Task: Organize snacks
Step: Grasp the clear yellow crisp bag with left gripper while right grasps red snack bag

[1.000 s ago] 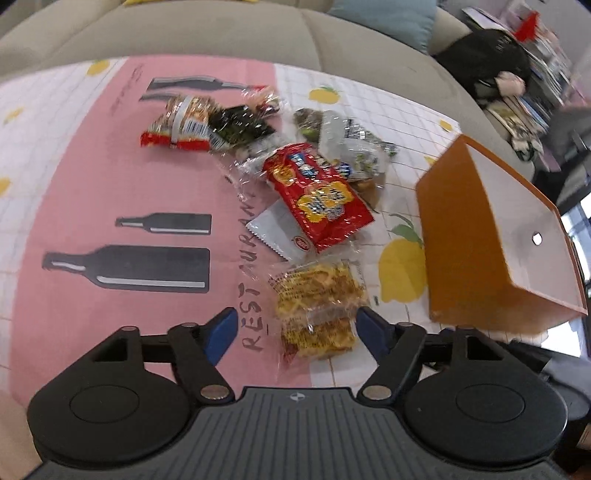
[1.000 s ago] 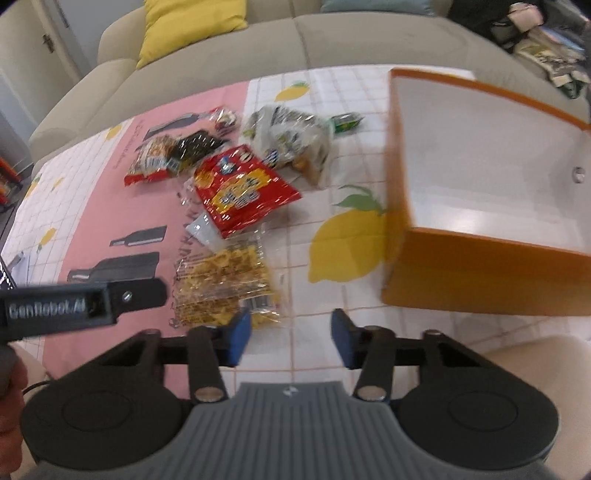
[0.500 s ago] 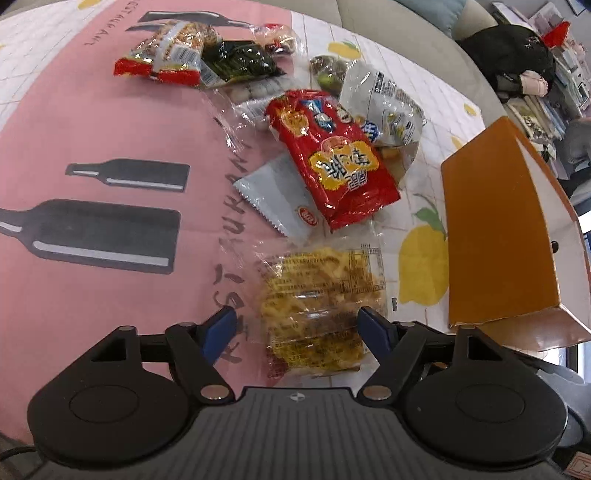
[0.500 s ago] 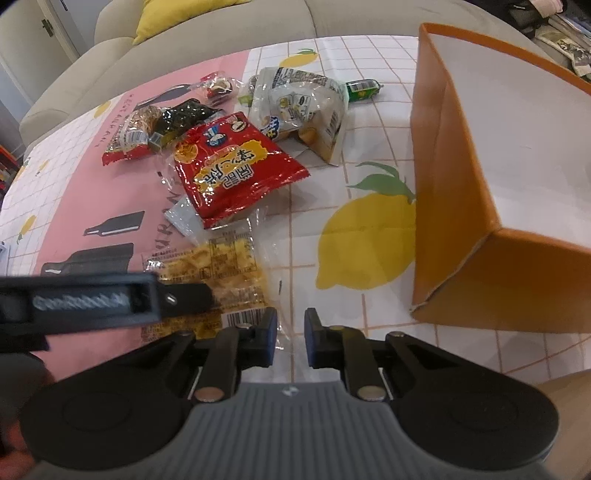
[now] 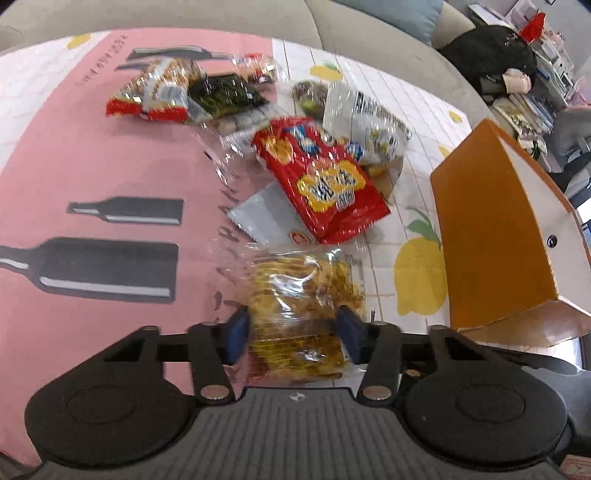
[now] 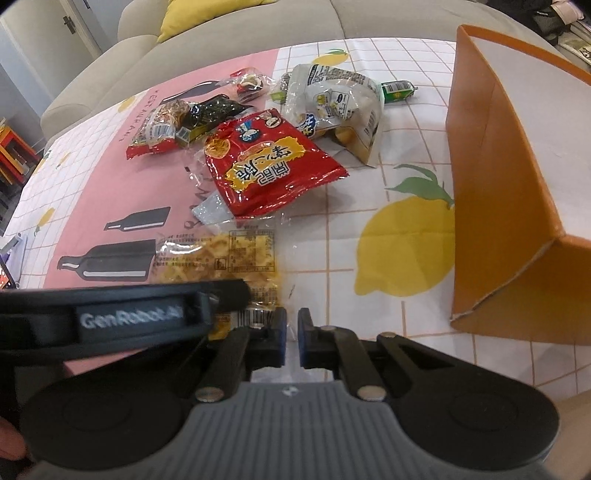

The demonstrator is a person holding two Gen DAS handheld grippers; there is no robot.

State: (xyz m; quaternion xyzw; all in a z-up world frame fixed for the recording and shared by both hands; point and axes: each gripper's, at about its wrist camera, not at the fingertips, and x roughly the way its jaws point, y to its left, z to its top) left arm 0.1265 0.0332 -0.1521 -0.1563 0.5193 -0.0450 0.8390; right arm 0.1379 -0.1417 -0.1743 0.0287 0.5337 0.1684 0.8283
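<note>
A clear bag of yellow snacks lies on the tablecloth, and my left gripper is shut on its near end, pads pressing both sides. The bag also shows in the right wrist view, partly hidden by the left gripper's body. My right gripper is shut and empty, just right of the bag. A red snack bag, a white bag and several small packets lie beyond. An orange box with a white inside stands at the right.
The table wears a pink and white cloth with bottle and lemon prints. A silver packet lies under the red bag. A green sausage stick lies by the white bag. A grey sofa runs along the far edge.
My left gripper has closed onto the yellow snack bag. My right gripper has gone from open to shut and moved nearer the bag.
</note>
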